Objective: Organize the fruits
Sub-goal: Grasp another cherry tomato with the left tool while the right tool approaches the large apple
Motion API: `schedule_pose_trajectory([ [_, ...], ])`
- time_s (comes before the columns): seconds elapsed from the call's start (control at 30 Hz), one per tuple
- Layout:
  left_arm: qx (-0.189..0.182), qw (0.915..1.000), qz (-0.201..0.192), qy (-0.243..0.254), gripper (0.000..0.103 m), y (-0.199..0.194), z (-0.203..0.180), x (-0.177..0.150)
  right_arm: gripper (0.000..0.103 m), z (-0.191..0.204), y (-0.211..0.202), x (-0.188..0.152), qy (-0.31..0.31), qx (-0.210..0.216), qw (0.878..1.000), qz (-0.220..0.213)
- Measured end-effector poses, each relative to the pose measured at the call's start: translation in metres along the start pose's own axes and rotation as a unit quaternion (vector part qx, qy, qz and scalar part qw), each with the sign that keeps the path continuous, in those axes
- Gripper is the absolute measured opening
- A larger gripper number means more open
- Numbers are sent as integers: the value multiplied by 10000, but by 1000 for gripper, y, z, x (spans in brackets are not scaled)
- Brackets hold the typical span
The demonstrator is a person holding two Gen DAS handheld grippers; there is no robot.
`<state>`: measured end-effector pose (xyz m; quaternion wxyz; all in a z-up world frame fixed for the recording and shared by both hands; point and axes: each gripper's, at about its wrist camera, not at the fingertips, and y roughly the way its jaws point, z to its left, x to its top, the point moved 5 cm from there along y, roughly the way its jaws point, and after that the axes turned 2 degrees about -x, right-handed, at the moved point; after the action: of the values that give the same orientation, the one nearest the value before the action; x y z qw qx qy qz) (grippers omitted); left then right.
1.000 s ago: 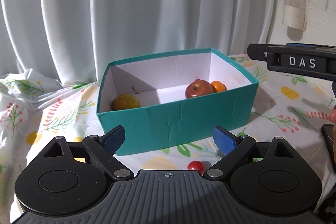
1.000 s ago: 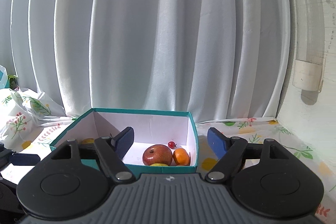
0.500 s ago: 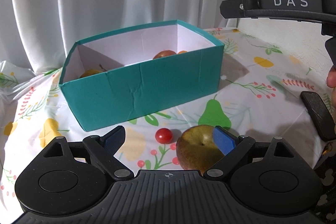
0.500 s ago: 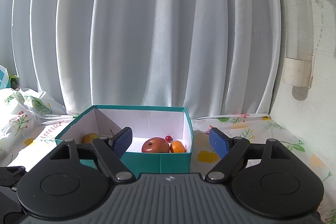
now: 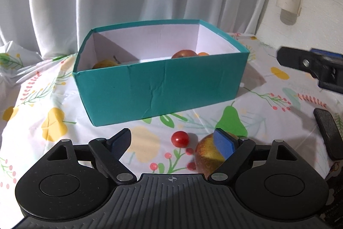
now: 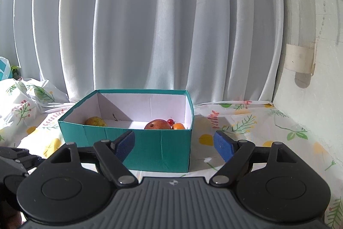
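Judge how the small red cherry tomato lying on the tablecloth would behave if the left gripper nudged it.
The cherry tomato looks round and glossy, so it would probably roll on the tablecloth and might slip from the pads. It is tiny beside the open left gripper, so likely light and easily squashed.

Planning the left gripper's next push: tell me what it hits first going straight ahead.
Probably the cherry tomato, lying on the cloth between the open jaws of the left gripper. Beyond it stands the teal box. Depth is uncertain.

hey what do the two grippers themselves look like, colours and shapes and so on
Both match. Each hand-held gripper, left and right, has a black ribbed body with two round discs, black linkage arms with silver pivot pins, and blue pads on the fingers. No cables or sleeves show.
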<state>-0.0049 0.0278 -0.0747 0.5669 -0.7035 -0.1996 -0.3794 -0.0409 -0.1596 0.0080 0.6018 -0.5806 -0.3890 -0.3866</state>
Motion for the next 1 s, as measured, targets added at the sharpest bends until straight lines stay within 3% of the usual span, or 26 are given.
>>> schedule_pose_trajectory([
  [0.13, -119, 9992, 166, -330, 79, 20, 18, 7, 81, 2, -3, -5, 11, -4, 10000, 55],
  [0.2, -305, 9980, 378, -407, 69, 34, 20, 7, 81, 4, -3, -7, 11, 0, 9999, 105],
  [0.33, -357, 9961, 736, -338, 54, 60, 18, 4, 81, 7, -2, -12, 20, 7, 9998, 201],
  [0.37, -393, 9954, 804, -335, 46, 63, 17, 2, 82, 7, -2, -13, 19, 4, 9998, 219],
  [0.43, -569, 9941, 892, -251, 44, 68, 12, -1, 82, 8, -1, -15, 27, -9, 9997, 248],
  [0.5, -639, 9937, 905, -175, 34, 72, 8, -3, 83, 8, 1, -16, 35, -5, 9996, 280],
  [0.83, -853, 9898, 1119, -212, 30, 85, 8, -2, 84, 10, 9, -17, 30, -20, 9993, 367],
  [1.0, -608, 9923, 1062, -173, 28, 75, 7, 0, 84, 17, 10, -22, -36, 31, 9988, 482],
])
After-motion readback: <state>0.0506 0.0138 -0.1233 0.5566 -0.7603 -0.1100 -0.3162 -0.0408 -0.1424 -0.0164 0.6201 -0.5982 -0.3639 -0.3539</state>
